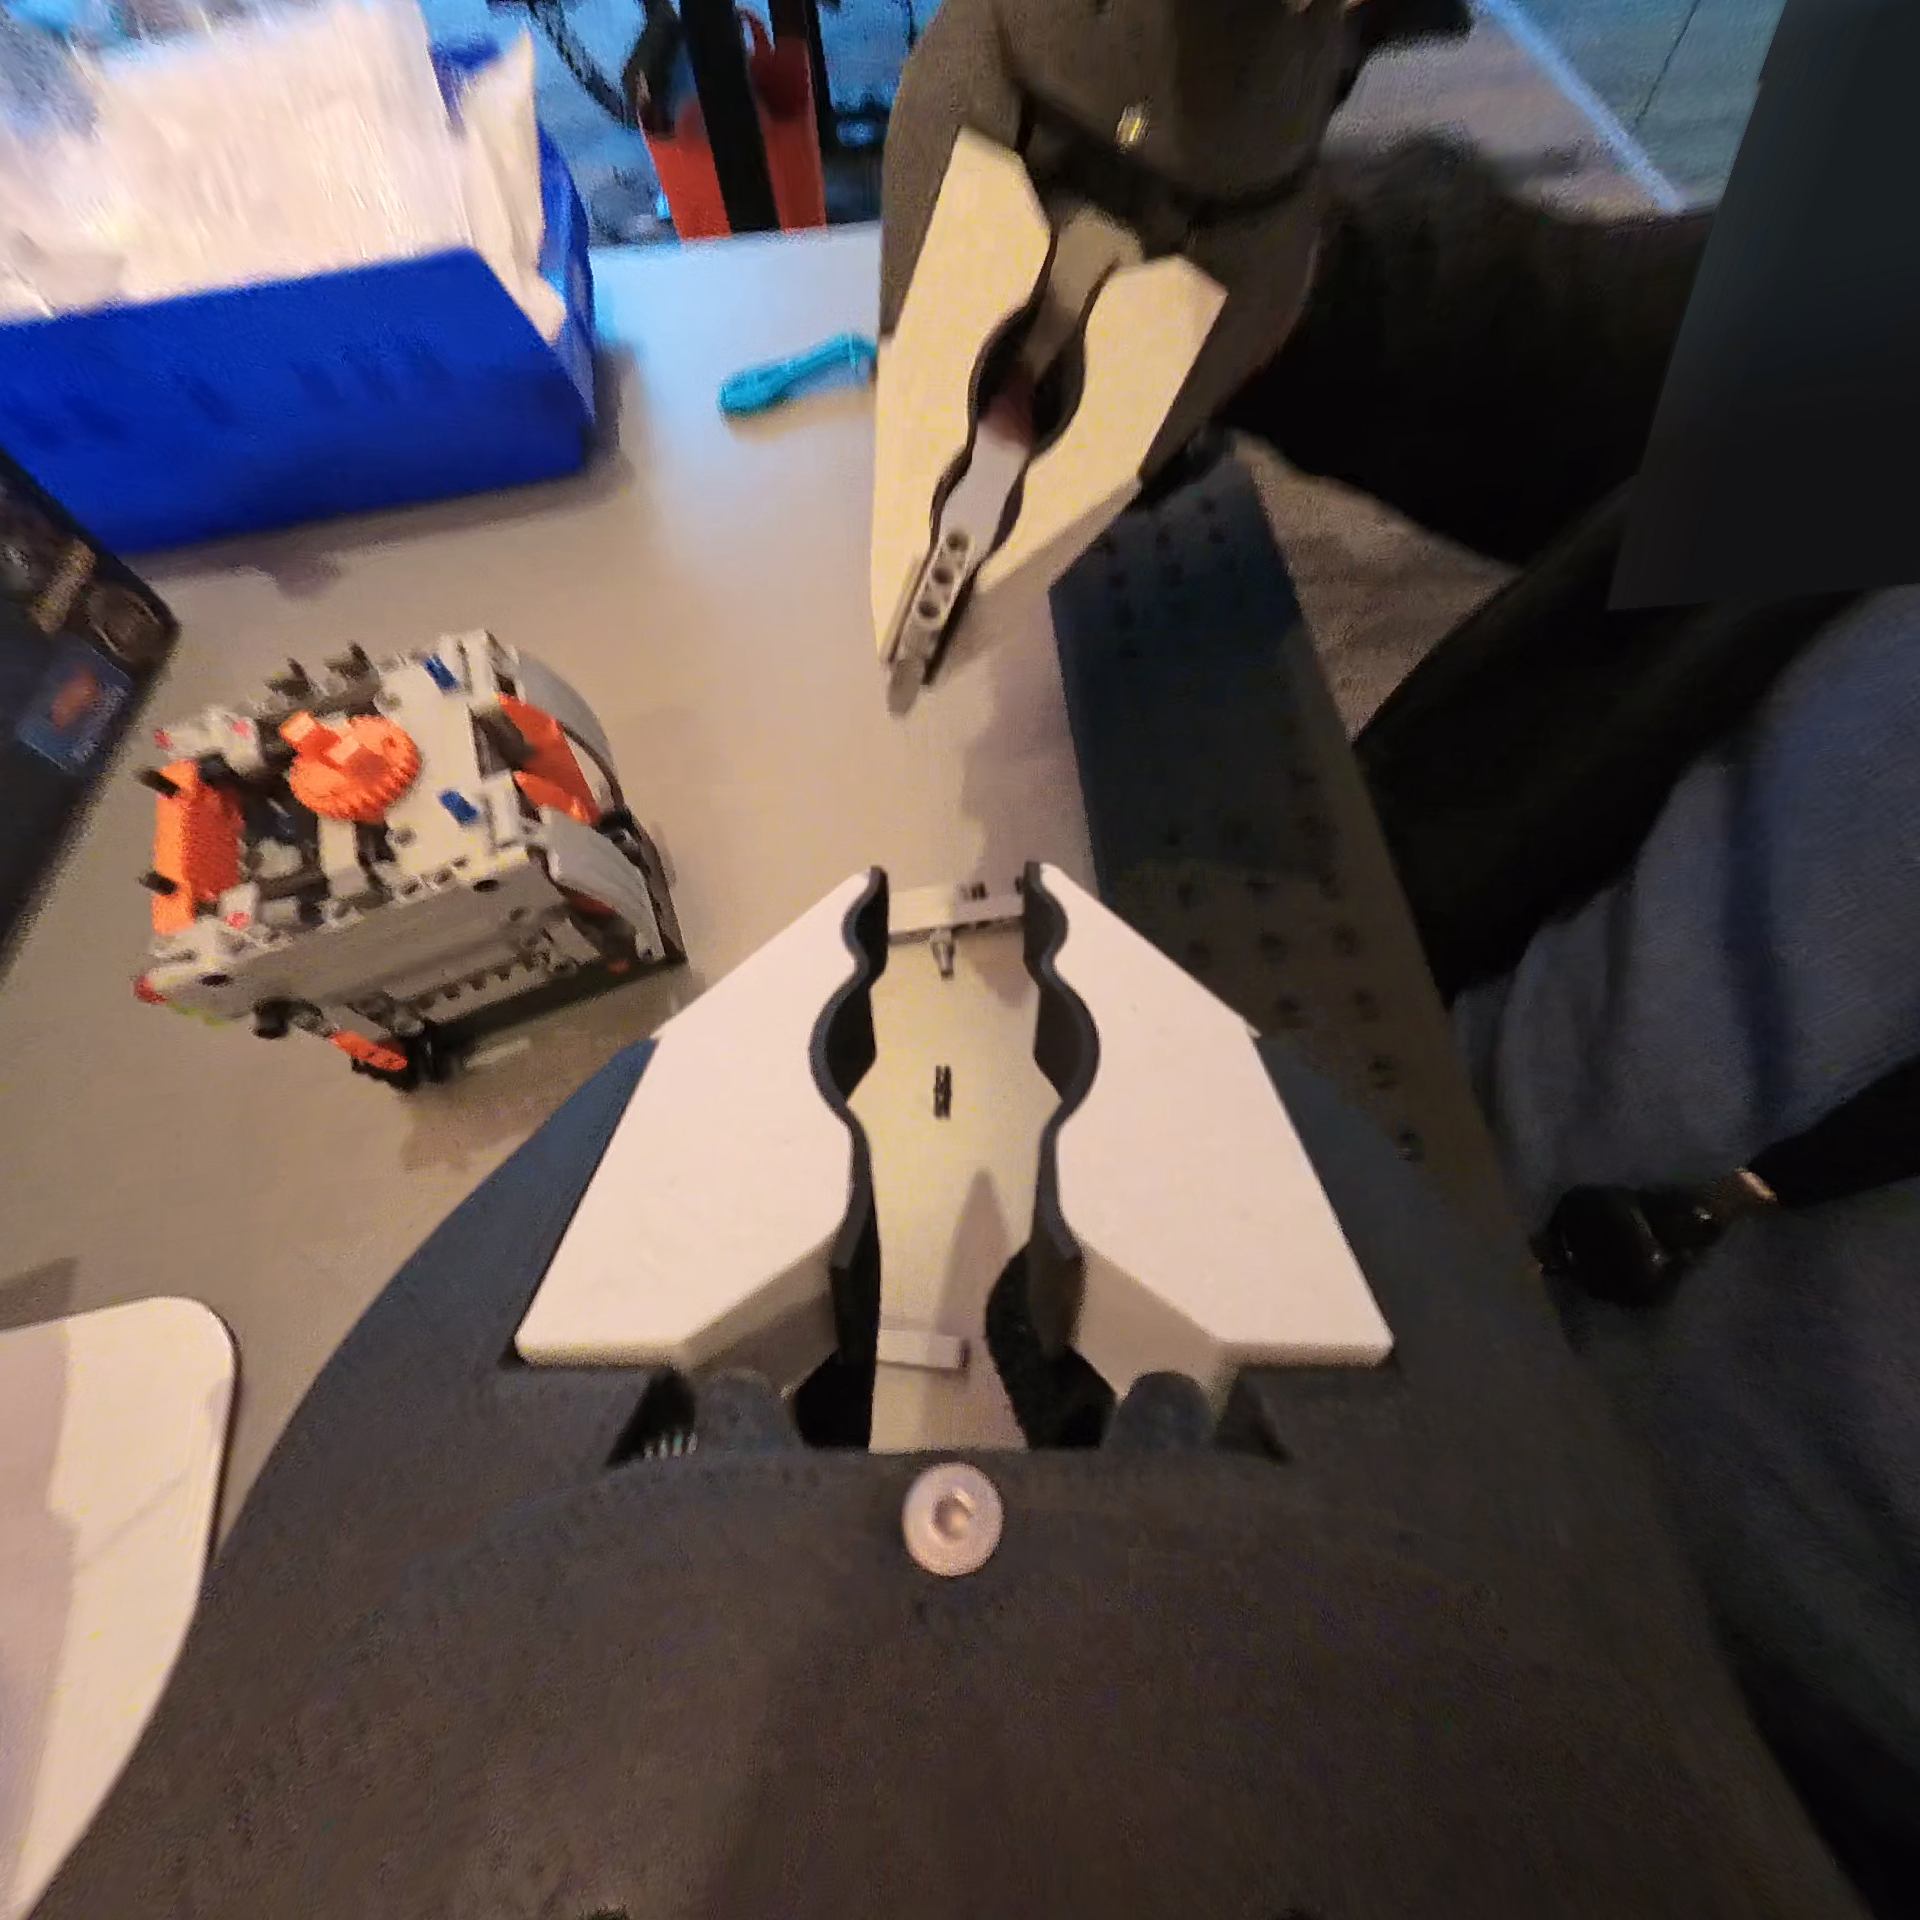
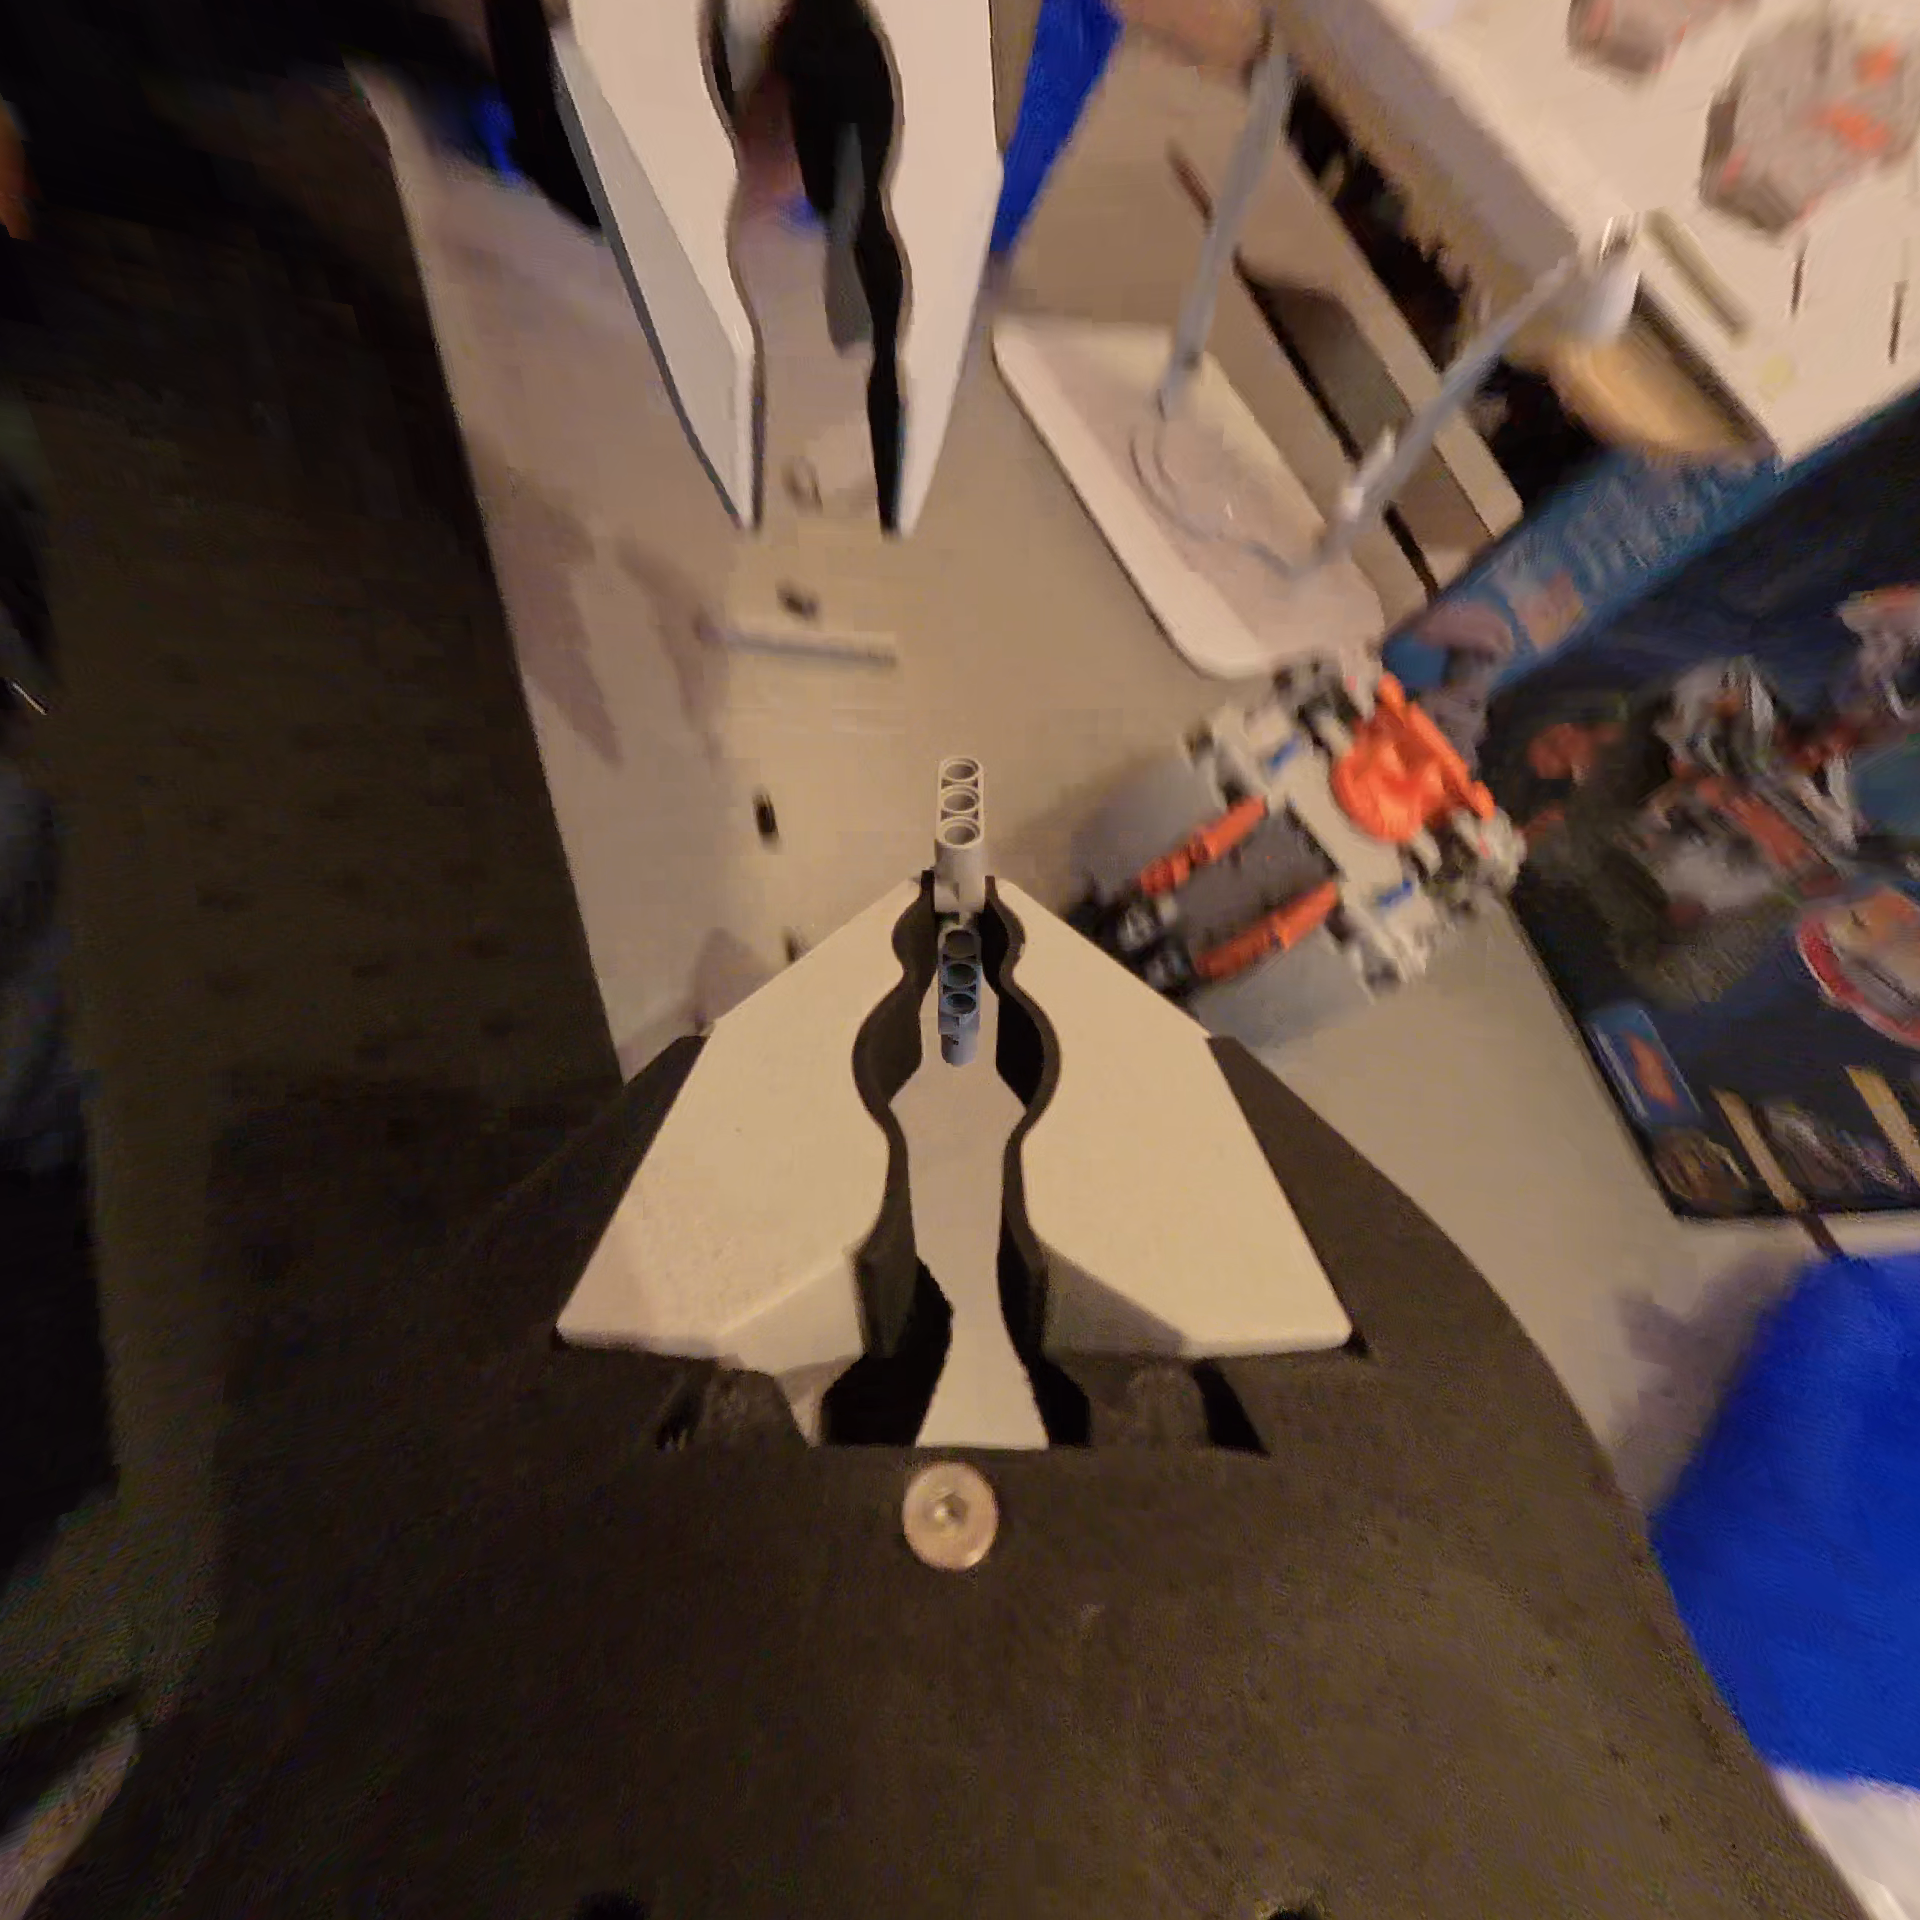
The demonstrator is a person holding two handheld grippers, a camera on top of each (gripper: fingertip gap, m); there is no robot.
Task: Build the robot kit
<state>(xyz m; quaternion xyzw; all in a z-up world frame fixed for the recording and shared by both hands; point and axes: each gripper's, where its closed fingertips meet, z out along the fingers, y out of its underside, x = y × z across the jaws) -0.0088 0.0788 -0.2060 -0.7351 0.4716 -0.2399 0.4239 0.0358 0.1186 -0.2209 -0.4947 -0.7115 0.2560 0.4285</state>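
Above the tabletop, the right hand-held gripper pinches a grey holed beam; the left hand-held gripper stands parted, clasping nothing, near a brick model.

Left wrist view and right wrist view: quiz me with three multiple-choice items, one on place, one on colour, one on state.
1. The brick model stands: A) in a drawer B) on the table C) on the floor.
2. Its gear is: A) green B) yellow C) orange.
3. The right gripper is: A) shut on the grey holed beam B) open, empty C) out of view.
Key: B, it sits on the grey tabletop; C, orange teeth show; A, the fingers pinch the beam.
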